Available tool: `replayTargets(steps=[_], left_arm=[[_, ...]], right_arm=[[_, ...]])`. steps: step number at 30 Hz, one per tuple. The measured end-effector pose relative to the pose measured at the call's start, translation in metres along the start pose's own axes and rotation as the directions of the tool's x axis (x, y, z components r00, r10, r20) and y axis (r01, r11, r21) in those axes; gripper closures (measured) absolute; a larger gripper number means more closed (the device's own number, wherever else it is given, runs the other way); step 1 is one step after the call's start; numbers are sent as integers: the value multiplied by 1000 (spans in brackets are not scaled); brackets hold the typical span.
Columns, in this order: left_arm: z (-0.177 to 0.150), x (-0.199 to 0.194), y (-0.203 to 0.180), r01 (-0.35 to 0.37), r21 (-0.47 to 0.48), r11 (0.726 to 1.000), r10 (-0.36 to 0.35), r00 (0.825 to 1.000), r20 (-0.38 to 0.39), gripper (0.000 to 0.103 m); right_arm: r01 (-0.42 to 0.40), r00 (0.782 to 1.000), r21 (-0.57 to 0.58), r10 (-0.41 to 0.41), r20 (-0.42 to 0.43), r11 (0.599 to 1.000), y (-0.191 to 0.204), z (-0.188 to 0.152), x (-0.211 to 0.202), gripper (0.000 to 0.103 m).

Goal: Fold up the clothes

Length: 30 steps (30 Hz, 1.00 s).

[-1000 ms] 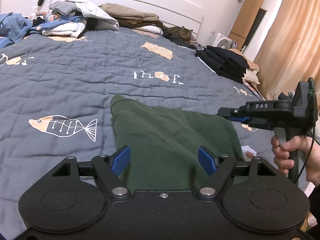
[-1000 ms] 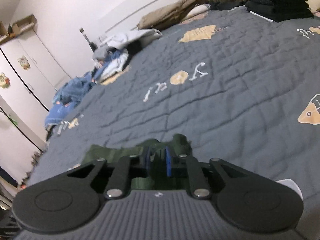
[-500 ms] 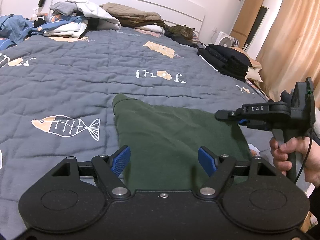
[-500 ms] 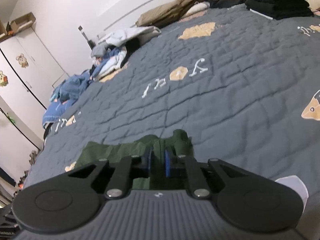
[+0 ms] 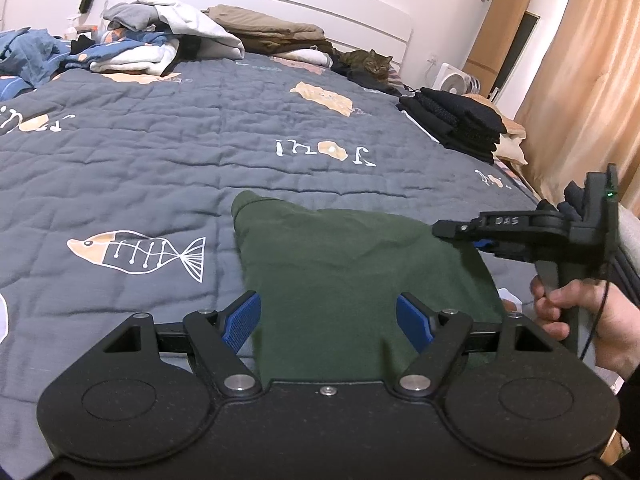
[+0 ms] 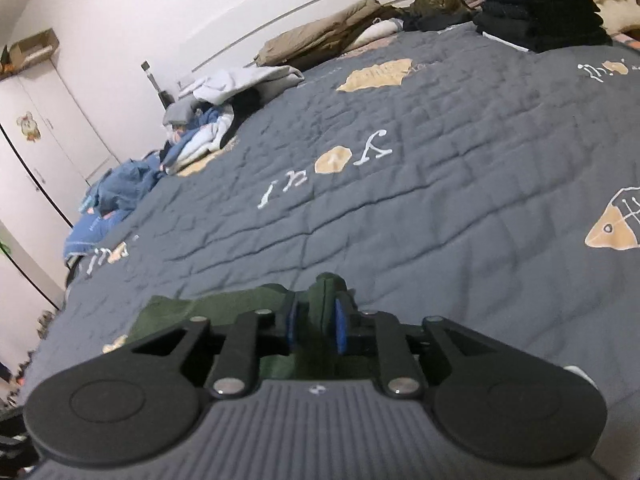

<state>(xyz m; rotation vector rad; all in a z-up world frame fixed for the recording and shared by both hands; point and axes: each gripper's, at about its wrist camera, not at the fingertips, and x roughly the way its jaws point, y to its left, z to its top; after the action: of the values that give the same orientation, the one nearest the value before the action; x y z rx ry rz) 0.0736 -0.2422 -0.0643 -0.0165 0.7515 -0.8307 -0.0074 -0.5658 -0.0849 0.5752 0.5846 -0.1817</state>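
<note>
A dark green garment (image 5: 344, 268) lies folded on the grey quilt (image 5: 160, 152) at the near edge of the bed. My left gripper (image 5: 328, 320) is open and hovers over its near part, blue pads apart, holding nothing. My right gripper (image 6: 316, 322) is shut on the garment's right edge (image 6: 324, 300), with green cloth pinched between its blue pads. It also shows in the left wrist view (image 5: 480, 240) at the garment's right corner, held by a hand (image 5: 584, 320).
A stack of folded black clothes (image 5: 456, 124) sits at the bed's right edge. Unfolded clothes (image 5: 132, 44) are heaped at the far left by the headboard. A cat (image 5: 368, 64) lies at the back. Curtains (image 5: 592, 80) hang on the right.
The right gripper has drawn the garment's right corner slightly outward and down, and the cloth lies flatter. The left gripper stays open above the garment.
</note>
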Motion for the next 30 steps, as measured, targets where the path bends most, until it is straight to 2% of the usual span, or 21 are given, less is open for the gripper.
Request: replayTargets(steps=[4, 13, 19, 23, 26, 27, 28, 30], left_arm=[[1, -2, 2, 0, -11, 1000, 0, 1000, 6, 29], [-1, -4, -4, 3, 4, 1000, -3, 1000, 17, 29], [-1, -2, -6, -3, 4, 1000, 3, 1000, 17, 29], [-1, 0, -6, -6, 6, 1000, 6, 1000, 15, 28], [-1, 1, -6, -9, 7, 1000, 9, 1000, 11, 28], [-1, 1, -5, -9, 6, 1000, 9, 1000, 11, 28], [-1, 0, -4, -10, 4, 1000, 10, 1000, 11, 28], [-1, 0, -3, -10, 0, 1000, 10, 1000, 14, 28]], right_arm=[[4, 1000, 14, -4, 7, 1000, 1, 6, -22, 65], [-3, 996, -33, 0, -94, 999, 8, -19, -43, 64], [1, 989, -67, -11, -149, 998, 11, -39, -38, 63], [-14, 990, -32, 10, -140, 999, 9, -45, -38, 64], [-31, 992, -7, 29, -124, 1000, 7, -45, -39, 80], [-35, 992, 2, 35, -119, 999, 6, -45, -40, 91], [-39, 993, 19, 41, -108, 999, 4, -43, -42, 96], [-45, 996, 41, 48, -79, 998, 2, -41, -47, 97]])
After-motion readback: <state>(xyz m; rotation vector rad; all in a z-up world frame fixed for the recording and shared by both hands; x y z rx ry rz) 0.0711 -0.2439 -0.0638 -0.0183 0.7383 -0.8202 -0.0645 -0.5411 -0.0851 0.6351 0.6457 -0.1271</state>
